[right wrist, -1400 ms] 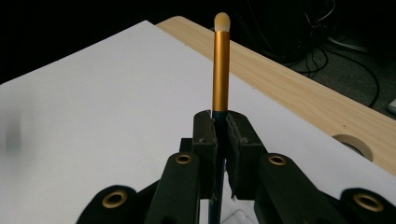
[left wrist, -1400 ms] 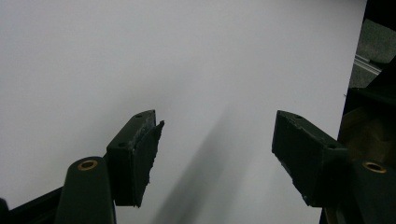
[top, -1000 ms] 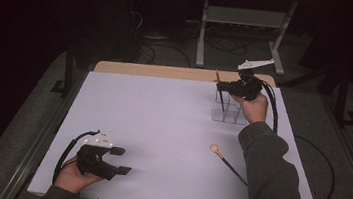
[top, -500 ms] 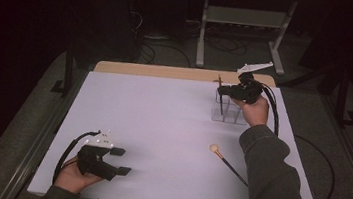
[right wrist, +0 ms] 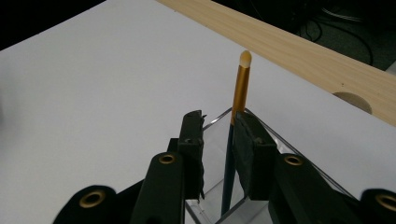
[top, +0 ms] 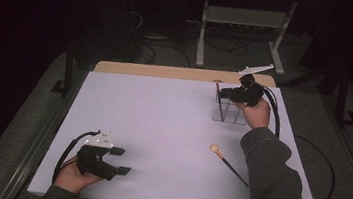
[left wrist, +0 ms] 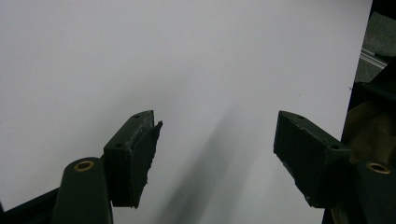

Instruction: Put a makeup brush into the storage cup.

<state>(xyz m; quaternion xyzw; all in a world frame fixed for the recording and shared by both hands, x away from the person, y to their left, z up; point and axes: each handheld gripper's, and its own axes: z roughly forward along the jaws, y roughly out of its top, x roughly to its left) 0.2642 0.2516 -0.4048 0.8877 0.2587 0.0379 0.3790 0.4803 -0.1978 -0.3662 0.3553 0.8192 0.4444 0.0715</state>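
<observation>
In the high view, the right gripper point(top: 221, 92) is hovering at the far right of the white worktop point(top: 161, 123), directly over a clear holder point(top: 228, 113) with compartments. A slim brush point(top: 219, 102) is standing upright in the holder's left compartment, its tip rising just above the gripper's front. A second brush point(top: 229, 164) with a pale round head is lying flat on the worktop, nearer the person and well apart from the holder, just beside the right sleeve. The left gripper point(top: 119, 161) is resting low at the near left corner, held in the left hand point(top: 71, 178), with its jaws standing wide apart and nothing between them.

In the left gripper view, the left gripper point(left wrist: 215, 154) is pointing across bare white worktop point(left wrist: 187, 56); its jaws are gaping wide and gripping nothing.

In the right gripper view, the right gripper point(right wrist: 218, 151) is straddling the upright brush point(right wrist: 240, 88), whose gold ferrule and pale tip are rising above the jaws while its dark handle is running down into the clear holder point(right wrist: 210, 205). The jaws have just been opening: a narrow gap is showing on the left side of the handle, and the right pad is lying just beside it or touching it; I cannot tell which.
</observation>
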